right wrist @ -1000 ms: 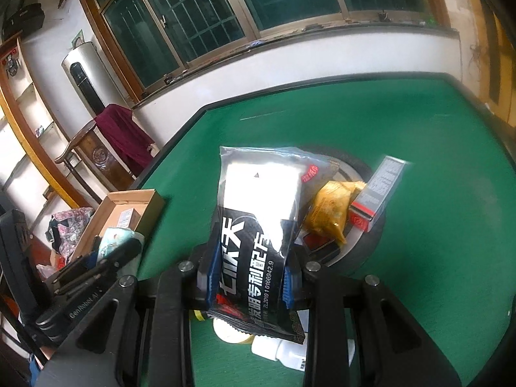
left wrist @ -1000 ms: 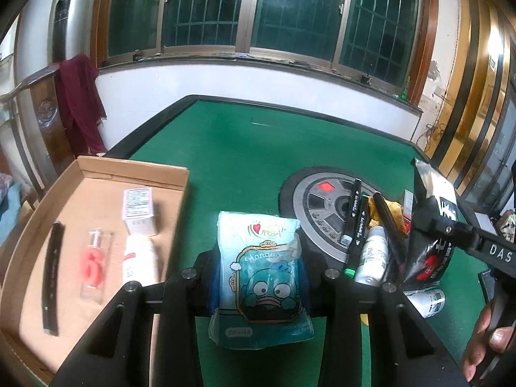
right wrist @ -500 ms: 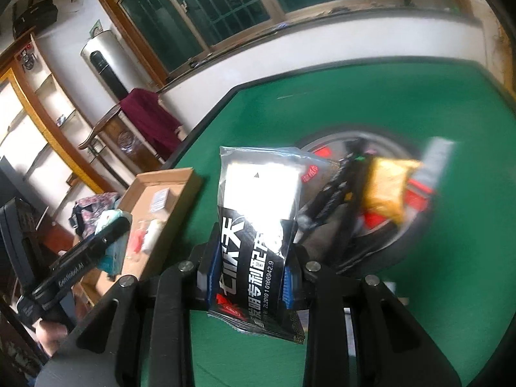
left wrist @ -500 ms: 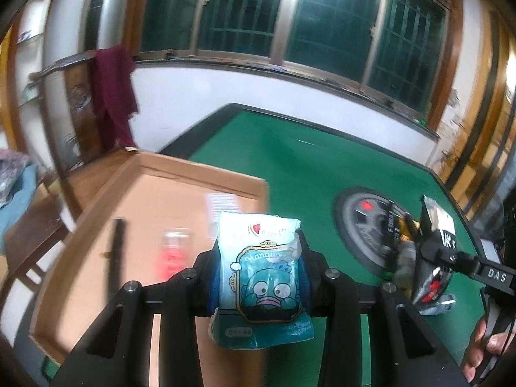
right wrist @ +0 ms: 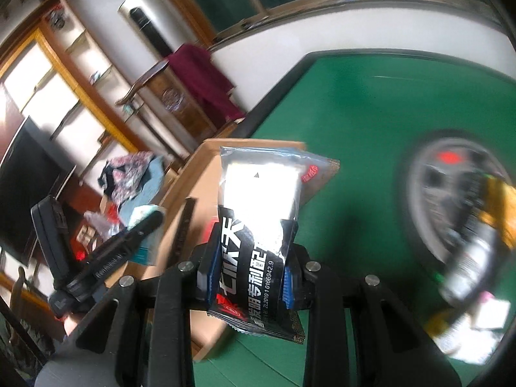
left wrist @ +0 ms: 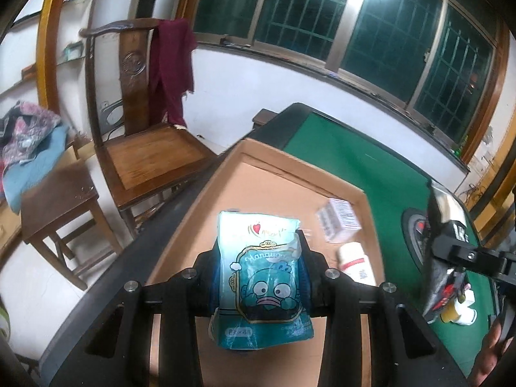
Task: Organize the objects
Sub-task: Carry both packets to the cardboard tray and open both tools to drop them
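My left gripper (left wrist: 259, 277) is shut on a light blue cartoon pouch (left wrist: 258, 277) and holds it above the open cardboard box (left wrist: 290, 190). In the box lie a small white carton (left wrist: 338, 221) and a white bottle (left wrist: 356, 262). My right gripper (right wrist: 251, 274) is shut on a black and silver packet (right wrist: 258, 225) and holds it over the green table by the box's (right wrist: 206, 174) right side. The right gripper also shows in the left wrist view (left wrist: 458, 251), and the left gripper in the right wrist view (right wrist: 106, 258).
A round grey disc (right wrist: 451, 200) on the green table (left wrist: 354, 158) carries markers, a yellow packet and bottles. A wooden chair (left wrist: 142, 148) with a maroon cloth and a small stool (left wrist: 54, 200) stand left of the table. A white bottle (left wrist: 464, 316) lies by the disc.
Both grippers have swung left with their loads. The blue pouch is now over the box's middle, and the black packet has left the disc and hangs near the box.
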